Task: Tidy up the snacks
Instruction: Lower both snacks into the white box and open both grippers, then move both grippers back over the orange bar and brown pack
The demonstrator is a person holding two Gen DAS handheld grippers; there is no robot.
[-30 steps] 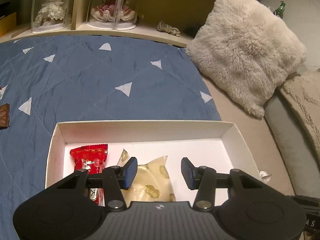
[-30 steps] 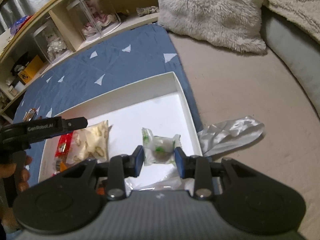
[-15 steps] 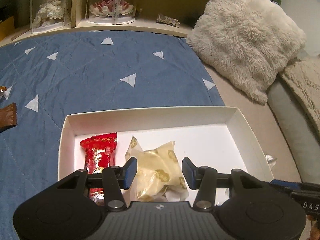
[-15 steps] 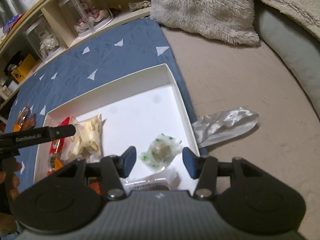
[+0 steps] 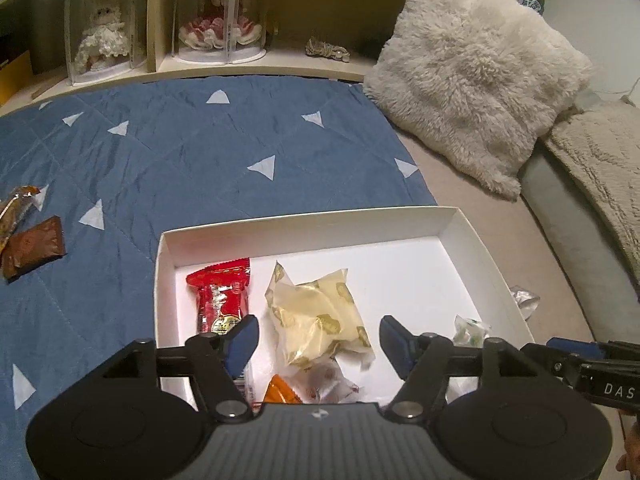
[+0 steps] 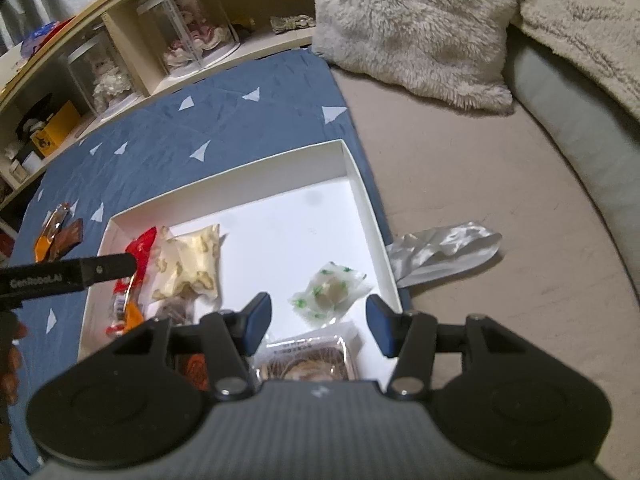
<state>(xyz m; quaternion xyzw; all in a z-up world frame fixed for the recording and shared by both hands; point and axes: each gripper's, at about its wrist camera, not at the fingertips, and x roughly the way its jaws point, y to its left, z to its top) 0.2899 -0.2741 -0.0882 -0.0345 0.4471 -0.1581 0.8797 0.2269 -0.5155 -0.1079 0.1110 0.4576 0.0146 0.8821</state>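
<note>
A white shallow box (image 5: 472,236) (image 6: 360,176) lies on the blue quilt. It holds a red packet (image 5: 222,294) (image 6: 138,254), a cream wrapped pastry (image 5: 316,316) (image 6: 188,264), a green-speckled clear sweet (image 6: 328,292) (image 5: 470,330), a plastic-wrapped brown cake (image 6: 308,364) and an orange wrapper (image 5: 282,392). My left gripper (image 5: 318,344) hovers open above the box's near left part, empty. Above the near right part my right gripper (image 6: 318,326) is open and empty, the sweet lying just beyond its fingertips.
A brown wrapper (image 5: 34,246) and an orange-brown one (image 5: 14,210) lie on the quilt (image 5: 180,160) left of the box. Crumpled silver foil (image 6: 444,252) sits right of it. A fluffy pillow (image 5: 476,76) and shelves with doll cases (image 5: 220,12) stand behind.
My right gripper opened and let go of the green-speckled sweet, which now lies in the box; it then drew back. My left gripper pulled back and up, still open.
</note>
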